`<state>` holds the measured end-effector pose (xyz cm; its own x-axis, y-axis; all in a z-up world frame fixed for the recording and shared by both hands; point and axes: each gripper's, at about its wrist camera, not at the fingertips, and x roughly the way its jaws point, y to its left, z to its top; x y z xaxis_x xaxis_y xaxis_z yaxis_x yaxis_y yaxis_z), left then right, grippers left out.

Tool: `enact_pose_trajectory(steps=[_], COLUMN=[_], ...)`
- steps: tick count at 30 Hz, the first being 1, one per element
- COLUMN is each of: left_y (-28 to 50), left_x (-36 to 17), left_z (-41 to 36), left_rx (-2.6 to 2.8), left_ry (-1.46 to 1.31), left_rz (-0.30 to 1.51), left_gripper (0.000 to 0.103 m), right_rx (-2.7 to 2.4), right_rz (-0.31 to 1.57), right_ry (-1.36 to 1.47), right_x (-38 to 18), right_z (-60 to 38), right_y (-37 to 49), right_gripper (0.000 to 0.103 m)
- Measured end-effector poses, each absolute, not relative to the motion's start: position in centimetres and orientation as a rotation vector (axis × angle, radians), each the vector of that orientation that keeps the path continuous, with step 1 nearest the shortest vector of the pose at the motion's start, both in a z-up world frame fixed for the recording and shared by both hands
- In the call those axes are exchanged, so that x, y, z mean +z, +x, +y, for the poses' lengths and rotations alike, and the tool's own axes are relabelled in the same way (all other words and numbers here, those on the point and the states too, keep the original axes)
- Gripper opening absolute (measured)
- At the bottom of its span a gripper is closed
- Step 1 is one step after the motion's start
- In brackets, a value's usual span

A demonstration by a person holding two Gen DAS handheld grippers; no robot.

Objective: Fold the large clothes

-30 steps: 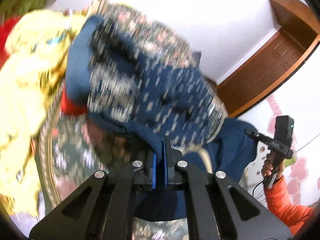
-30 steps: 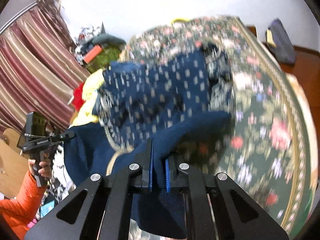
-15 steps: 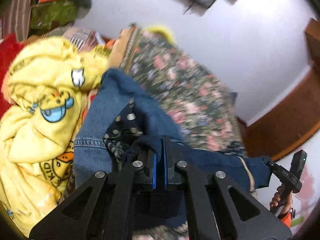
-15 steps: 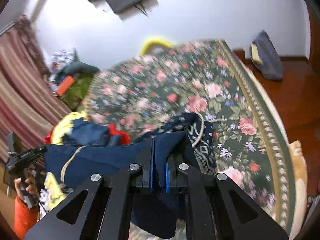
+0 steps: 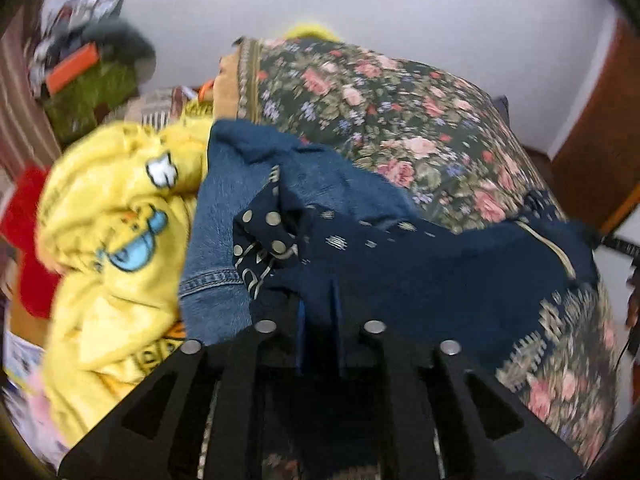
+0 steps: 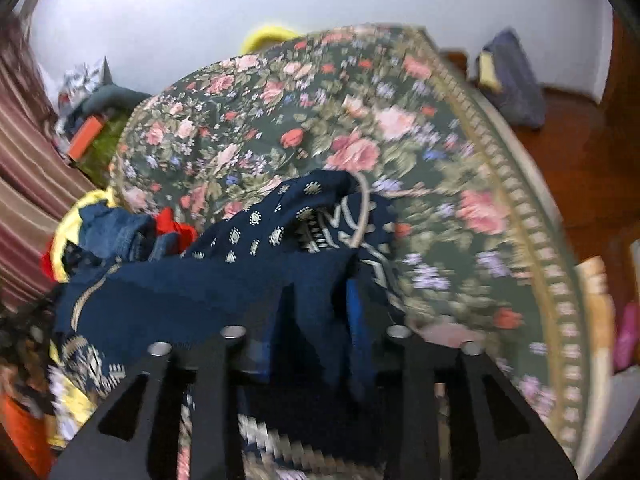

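Note:
A navy patterned garment point(image 5: 440, 264) lies stretched across the floral bedspread point(image 5: 400, 112) between my two grippers. My left gripper point(image 5: 320, 320) is at its left end; the jaws are opening, with a fold of the navy cloth still between the blue pads. In the right wrist view the same navy garment point(image 6: 224, 276) bunches up in front of my right gripper point(image 6: 310, 320). Its jaws are opening and stand well apart, with a loose fold of cloth between them that the pads do not press.
A blue denim garment point(image 5: 224, 216) and a yellow printed garment point(image 5: 116, 216) lie piled at the left, with red cloth point(image 5: 24, 216) beyond. The bedspread's bordered edge point(image 6: 532, 240) runs along the right, with wooden floor point(image 6: 576, 168) past it. An orange sleeve point(image 6: 20, 428) shows at lower left.
Both grippers carried the navy garment forward and laid it on the bed. Their jaws, clamped on the cloth before, have now parted, the right wider than the left.

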<state>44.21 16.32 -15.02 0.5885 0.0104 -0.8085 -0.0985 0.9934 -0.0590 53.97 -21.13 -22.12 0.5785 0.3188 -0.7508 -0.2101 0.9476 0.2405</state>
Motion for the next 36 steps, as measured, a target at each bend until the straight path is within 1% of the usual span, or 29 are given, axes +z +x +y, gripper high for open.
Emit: enact_pose_trajectory(steps=[2,3,5,7,9,12,17,23,27,31,36], left_y=[43.3,42.3,41.1,40.0,39.5,39.7,41.8,44.8,47.8,51.7,53.8], left_x=[-13.9,-13.0,-12.1,-11.6,-11.8,-13.6,-17.6,-18.0,-17.5,-16.9,-14.6], left_z=[15.2,14.5,13.1,11.5,10.1,7.8,5.9,8.0,9.0,10.9,14.0], left_rx=[0.059,0.059,0.044,0.006,-0.038,-0.103,-0.075,-0.074,-0.05,0.035,0.132], left_ry=[-0.066,-0.039,0.006,0.031,0.034,0.005,-0.017,-0.138,-0.075,-0.036,-0.116], left_rz=[0.909,0.865,0.825,0.812,0.821,0.873,0.956,0.947,0.947,0.945,0.875], left_gripper=[0.067,0.069,0.071,0.071,0.071,0.072,0.072,0.072,0.072,0.072,0.072], right_rx=[0.321,0.348,0.392,0.449,0.491,0.546,0.585,0.562,0.532,0.475,0.389], right_rz=[0.841,0.817,0.79,0.775,0.768,0.787,0.851,0.864,0.863,0.842,0.772], right_ry=[0.07,0.049,0.036,0.028,0.007,-0.019,-0.016,-0.005,-0.036,-0.047,-0.01], right_x=[-20.8,-20.1,-19.3,-19.0,-19.3,-20.5,-23.2,-24.3,-23.9,-22.8,-20.3], right_z=[-20.8,-20.5,-20.1,-19.4,-18.2,-16.3,-13.3,-12.1,-11.5,-11.4,-12.1], right_y=[52.1,51.0,49.0,47.2,45.8,44.8,45.9,48.7,52.2,55.6,56.9], right_gripper=[0.049,0.049,0.05,0.056,0.057,0.057,0.057,0.057,0.057,0.057,0.057])
